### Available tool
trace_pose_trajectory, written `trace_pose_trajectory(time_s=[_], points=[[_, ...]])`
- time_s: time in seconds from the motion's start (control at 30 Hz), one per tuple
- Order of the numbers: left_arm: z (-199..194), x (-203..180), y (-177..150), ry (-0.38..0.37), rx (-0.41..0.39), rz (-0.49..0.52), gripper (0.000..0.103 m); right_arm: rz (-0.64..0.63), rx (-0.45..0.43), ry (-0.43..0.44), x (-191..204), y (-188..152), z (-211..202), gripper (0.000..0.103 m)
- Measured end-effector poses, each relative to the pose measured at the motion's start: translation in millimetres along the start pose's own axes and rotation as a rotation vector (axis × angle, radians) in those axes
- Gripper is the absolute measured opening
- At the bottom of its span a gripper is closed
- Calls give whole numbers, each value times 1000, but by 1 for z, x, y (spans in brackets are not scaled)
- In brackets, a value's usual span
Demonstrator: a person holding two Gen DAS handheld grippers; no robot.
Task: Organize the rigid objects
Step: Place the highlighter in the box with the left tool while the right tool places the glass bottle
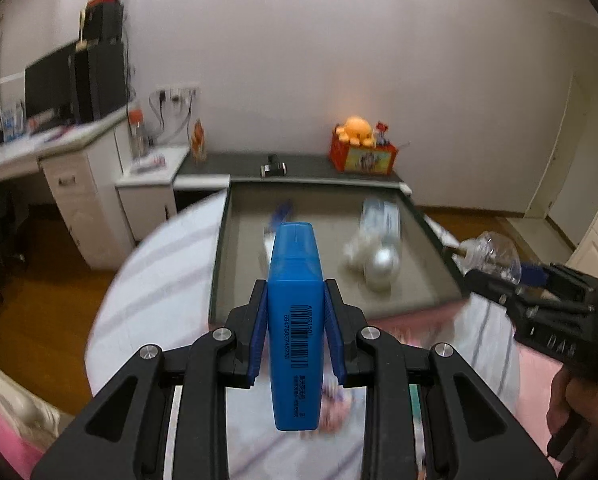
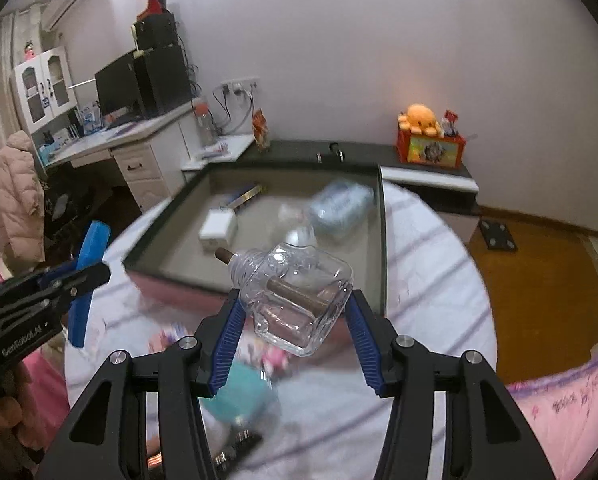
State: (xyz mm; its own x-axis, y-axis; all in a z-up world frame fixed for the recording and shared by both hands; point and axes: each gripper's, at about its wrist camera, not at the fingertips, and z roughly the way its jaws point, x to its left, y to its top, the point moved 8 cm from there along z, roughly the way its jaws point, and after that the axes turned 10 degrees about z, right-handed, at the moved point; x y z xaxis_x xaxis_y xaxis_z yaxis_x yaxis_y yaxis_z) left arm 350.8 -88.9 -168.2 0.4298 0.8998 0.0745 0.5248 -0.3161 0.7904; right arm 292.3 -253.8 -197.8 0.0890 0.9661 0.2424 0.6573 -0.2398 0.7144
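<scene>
Bedroom: white walls, wood floor, a desk far off to the left of both jaws, and a striped sheet under them.
Tray: a grey, dark-rimmed tray lay ahead of both grippers on the sheet.
Left gripper: its jaws were clamped on a blue marker, which stood lengthwise between the pads (barcode up) and reached forward past the fingertips towards the tray.
Right gripper: its jaws pressed on a clear bottle, held tilted, its neck and brown stem pointing ahead and left over the tray's near rim.
Tray contents: a white box and a boxed item sat ahead-left of the right jaws; a blurred plastic bag and a silvery ball lay further in (motion blur hid detail).
Beyond tray: an orange plush sat on a red box on a dark ledge.
Beneath right jaws: blurred teal and pink items lay on the sheet.
</scene>
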Motion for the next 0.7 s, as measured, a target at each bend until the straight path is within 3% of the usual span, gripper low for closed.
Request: trace_pose_trajectory(time_s=[0.13, 0.27, 0.53, 0.7], points=[[29, 2, 36, 26, -17, 23, 27, -3, 2, 10, 7, 30, 24, 53], [67, 5, 46, 28, 18, 12, 27, 28, 50, 2, -1, 43, 65, 53], [139, 2, 20, -2, 158, -15, 27, 80, 131, -30, -21, 28, 117, 53], [148, -2, 7, 2, 184, 0, 28, 89, 138, -41, -30, 23, 124, 54]])
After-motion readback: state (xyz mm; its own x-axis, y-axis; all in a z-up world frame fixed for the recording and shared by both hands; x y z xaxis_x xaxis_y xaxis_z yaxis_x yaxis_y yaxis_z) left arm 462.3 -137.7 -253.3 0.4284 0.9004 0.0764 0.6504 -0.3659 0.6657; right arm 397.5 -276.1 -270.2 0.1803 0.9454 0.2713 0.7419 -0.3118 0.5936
